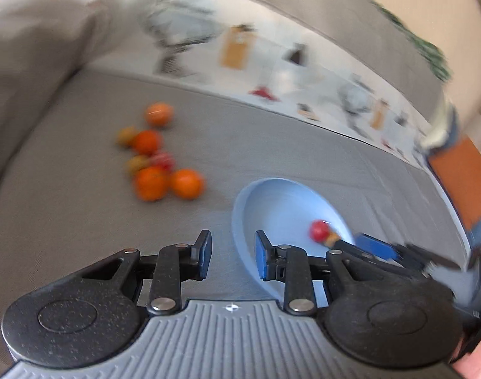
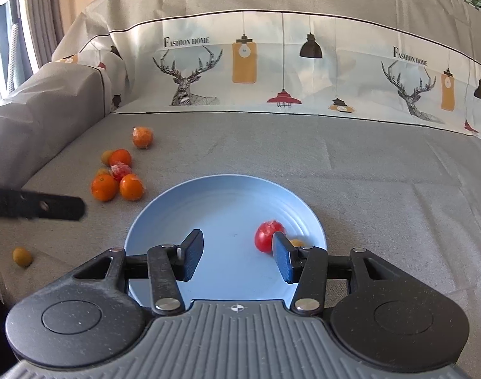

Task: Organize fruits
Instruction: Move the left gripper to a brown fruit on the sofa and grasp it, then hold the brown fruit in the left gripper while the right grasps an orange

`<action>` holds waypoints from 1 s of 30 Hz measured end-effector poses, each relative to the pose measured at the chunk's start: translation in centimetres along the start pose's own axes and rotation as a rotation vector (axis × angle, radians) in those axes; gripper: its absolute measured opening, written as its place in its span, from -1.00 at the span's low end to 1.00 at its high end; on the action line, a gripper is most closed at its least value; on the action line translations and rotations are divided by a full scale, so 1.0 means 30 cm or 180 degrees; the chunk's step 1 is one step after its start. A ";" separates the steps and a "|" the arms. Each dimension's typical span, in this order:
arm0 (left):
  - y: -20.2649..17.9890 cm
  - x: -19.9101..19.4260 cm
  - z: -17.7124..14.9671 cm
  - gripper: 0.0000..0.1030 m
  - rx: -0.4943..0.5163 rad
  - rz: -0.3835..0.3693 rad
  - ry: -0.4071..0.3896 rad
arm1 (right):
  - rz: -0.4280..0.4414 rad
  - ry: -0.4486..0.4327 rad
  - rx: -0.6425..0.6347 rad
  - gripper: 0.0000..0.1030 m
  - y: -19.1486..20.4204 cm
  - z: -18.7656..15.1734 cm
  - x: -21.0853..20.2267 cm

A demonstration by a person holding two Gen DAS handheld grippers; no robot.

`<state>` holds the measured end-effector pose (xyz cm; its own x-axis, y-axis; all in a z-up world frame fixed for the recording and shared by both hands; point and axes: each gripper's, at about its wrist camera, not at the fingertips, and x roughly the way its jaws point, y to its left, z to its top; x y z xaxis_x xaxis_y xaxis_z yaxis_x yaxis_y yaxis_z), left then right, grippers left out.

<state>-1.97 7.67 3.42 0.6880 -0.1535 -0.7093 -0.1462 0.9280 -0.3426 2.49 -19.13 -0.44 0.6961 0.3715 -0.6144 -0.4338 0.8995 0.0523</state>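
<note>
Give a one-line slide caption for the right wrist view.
Open right tool above the blue plate holding a red fruit; oranges lie on the grey cloth.

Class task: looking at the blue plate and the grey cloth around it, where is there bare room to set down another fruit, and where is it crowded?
The round blue plate is bare across its left and far parts; the red fruit and a small yellowish fruit occupy its right side. The grey cloth right of the plate is bare. Crowded: the cluster of orange fruits to the plate's far left.
</note>
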 end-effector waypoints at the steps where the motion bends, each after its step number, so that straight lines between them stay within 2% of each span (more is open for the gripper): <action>1: 0.025 -0.014 0.006 -0.37 -0.0068 0.0111 0.0052 | 0.0006 -0.0009 -0.0007 -0.01 0.001 0.000 -0.004; 5: 0.098 -0.044 0.017 -0.37 -0.0216 0.0511 0.0275 | 0.0039 -0.0056 0.0056 -0.01 -0.015 0.004 -0.021; 13: 0.204 -0.044 0.014 -0.35 -0.0475 0.1054 0.0633 | 0.0157 -0.0112 0.0302 0.06 -0.055 0.014 -0.053; 17: 0.226 -0.024 0.009 -0.33 -0.0536 0.1160 0.0851 | 0.0203 -0.0125 0.0312 0.10 -0.055 0.017 -0.060; 20: 0.240 -0.002 0.007 -0.23 -0.0591 0.1219 0.1019 | 0.0235 -0.0119 0.0338 0.11 -0.056 0.022 -0.056; 26: 0.237 0.040 0.011 -0.21 -0.0568 0.1231 0.1192 | 0.0277 -0.0080 0.0334 0.11 -0.039 0.028 -0.038; 28: 0.243 0.059 0.012 -0.29 -0.0594 0.1226 0.1249 | 0.0289 -0.0062 0.0316 0.11 -0.028 0.029 -0.029; 29: 0.242 0.068 0.012 -0.41 -0.0585 0.1217 0.1273 | 0.0294 -0.0051 0.0311 0.11 -0.023 0.030 -0.024; 30: 0.238 0.077 0.014 -0.41 -0.0581 0.1205 0.1281 | 0.0302 -0.0040 0.0310 0.11 -0.018 0.032 -0.019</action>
<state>-1.13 14.09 -0.39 0.2448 0.0278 -0.9692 -0.4741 0.8754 -0.0947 2.87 -19.62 0.63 0.6619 0.4582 -0.5932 -0.4409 0.8780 0.1864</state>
